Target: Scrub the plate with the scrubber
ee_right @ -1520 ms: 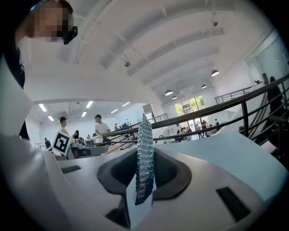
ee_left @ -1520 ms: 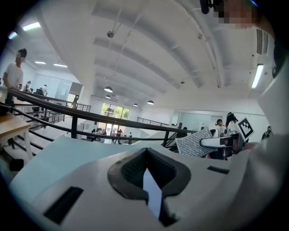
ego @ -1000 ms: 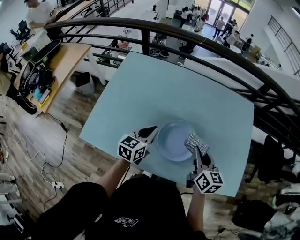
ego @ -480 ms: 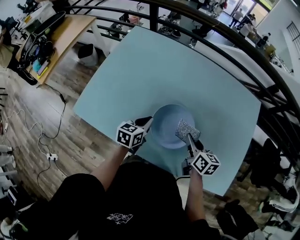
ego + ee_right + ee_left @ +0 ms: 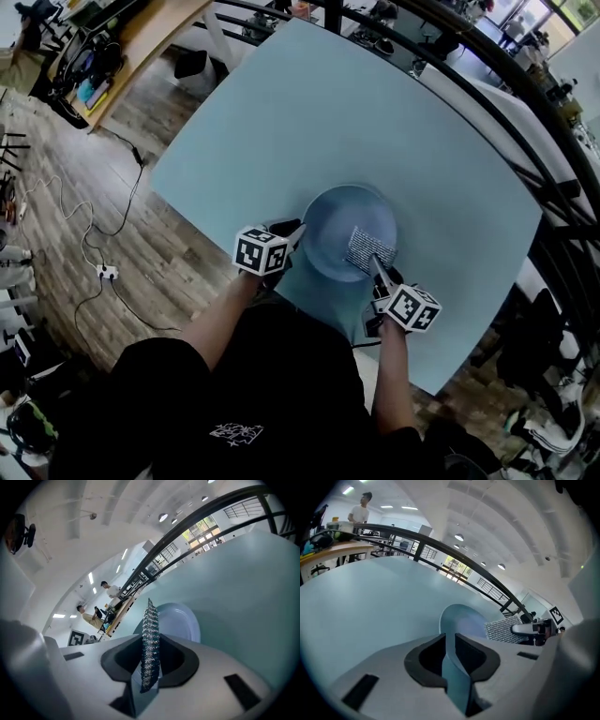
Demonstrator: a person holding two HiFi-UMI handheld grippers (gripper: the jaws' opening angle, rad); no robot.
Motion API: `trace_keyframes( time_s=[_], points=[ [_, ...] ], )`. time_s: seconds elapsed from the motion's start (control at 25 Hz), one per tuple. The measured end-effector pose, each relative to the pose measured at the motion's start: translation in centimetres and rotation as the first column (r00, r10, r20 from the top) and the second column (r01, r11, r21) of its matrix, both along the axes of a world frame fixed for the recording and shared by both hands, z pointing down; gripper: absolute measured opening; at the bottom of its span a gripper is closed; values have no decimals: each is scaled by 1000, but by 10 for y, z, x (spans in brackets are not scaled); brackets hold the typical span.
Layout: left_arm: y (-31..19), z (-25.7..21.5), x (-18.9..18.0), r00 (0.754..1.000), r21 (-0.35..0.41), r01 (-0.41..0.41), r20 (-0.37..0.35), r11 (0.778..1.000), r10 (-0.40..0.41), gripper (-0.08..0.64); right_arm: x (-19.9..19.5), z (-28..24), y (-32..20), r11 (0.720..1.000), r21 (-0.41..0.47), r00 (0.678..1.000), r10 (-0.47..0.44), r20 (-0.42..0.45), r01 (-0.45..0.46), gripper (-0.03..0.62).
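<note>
A pale blue plate (image 5: 336, 228) lies near the front edge of the light blue table (image 5: 375, 122). My left gripper (image 5: 292, 234) is shut on the plate's left rim, which runs between its jaws in the left gripper view (image 5: 449, 660). My right gripper (image 5: 375, 272) is shut on a silvery mesh scrubber (image 5: 369, 248), held over the plate's right part. The scrubber (image 5: 150, 644) stands on edge between the jaws in the right gripper view, with the plate (image 5: 176, 620) behind it. From the left gripper view the scrubber (image 5: 502, 630) shows at the plate's far side.
A black curved railing (image 5: 525, 103) runs along the table's far and right sides. A wooden desk (image 5: 141, 37) with clutter stands at the far left. Cables and a power strip (image 5: 105, 273) lie on the wood floor to the left.
The view has swung closer over the table. The scrubber has moved from the plate's right rim in over its surface. The left gripper stays on the plate's left rim.
</note>
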State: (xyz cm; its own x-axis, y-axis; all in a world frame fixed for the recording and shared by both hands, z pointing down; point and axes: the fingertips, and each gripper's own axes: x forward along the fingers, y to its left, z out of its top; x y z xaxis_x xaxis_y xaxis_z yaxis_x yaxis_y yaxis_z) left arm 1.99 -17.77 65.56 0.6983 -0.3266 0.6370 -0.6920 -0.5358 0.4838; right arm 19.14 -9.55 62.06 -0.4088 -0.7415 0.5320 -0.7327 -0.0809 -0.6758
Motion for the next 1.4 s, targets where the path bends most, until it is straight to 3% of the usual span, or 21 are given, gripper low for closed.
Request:
trace_keyframes(
  time_s=[0.24, 0.84, 1.4],
  points=[
    [3, 20, -4, 996, -77, 85, 17, 993, -84, 83, -10, 19, 1, 996, -44, 995, -73, 64, 76, 84],
    [-2, 40, 0, 986, -170, 167, 54, 971, -160, 53, -35, 49, -3, 962, -187, 977, -178, 117, 198, 84],
    [-4, 40, 2, 975, -145, 206, 108, 968, -192, 41, -64, 50, -41, 937, -178, 953, -292, 81, 302, 83]
  ],
)
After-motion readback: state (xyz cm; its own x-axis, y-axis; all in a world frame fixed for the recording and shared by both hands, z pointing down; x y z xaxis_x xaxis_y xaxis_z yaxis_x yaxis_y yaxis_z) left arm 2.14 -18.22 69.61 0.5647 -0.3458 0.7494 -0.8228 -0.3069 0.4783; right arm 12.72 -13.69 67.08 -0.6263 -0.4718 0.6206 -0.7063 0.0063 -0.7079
